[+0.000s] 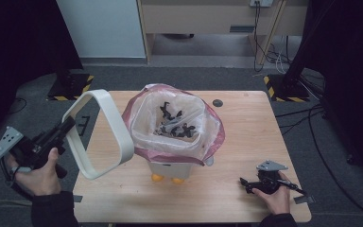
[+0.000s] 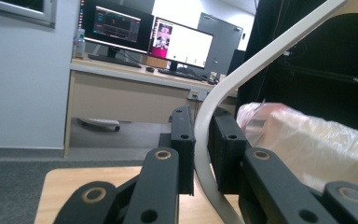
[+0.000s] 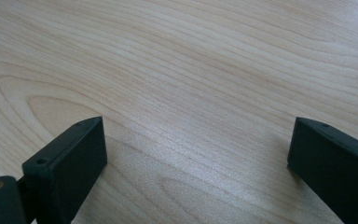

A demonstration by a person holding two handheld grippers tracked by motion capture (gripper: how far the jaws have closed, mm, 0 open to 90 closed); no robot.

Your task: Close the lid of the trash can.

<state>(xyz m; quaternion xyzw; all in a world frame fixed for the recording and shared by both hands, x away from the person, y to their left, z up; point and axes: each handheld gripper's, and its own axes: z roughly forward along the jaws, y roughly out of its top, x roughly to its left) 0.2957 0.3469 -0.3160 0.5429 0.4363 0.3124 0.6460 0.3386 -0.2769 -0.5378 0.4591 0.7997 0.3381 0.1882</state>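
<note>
A white rounded-triangle ring (image 1: 118, 137) hangs in the air left of the bin, tilted on edge. My left gripper (image 1: 70, 124) is shut on its left side. In the left gripper view the ring's band (image 2: 242, 70) runs up between the jaws of the left gripper (image 2: 201, 140), both pads against it. The small bin (image 1: 170, 169) stands mid-table, lined with a pink bag (image 1: 137, 118) and a clear one, with several black pieces (image 1: 175, 124) inside. My right gripper (image 1: 244, 182) rests low at the table's front right, open. Its view shows the right gripper (image 3: 196, 154) over bare wood (image 3: 191, 70).
Orange feet (image 1: 157, 178) show under the bin. A small dark disc (image 1: 218, 102) lies near the table's far edge. Striped stand bases (image 1: 71, 85) and cables sit on the floor beyond. A desk with monitors (image 2: 144, 32) stands behind in the left gripper view.
</note>
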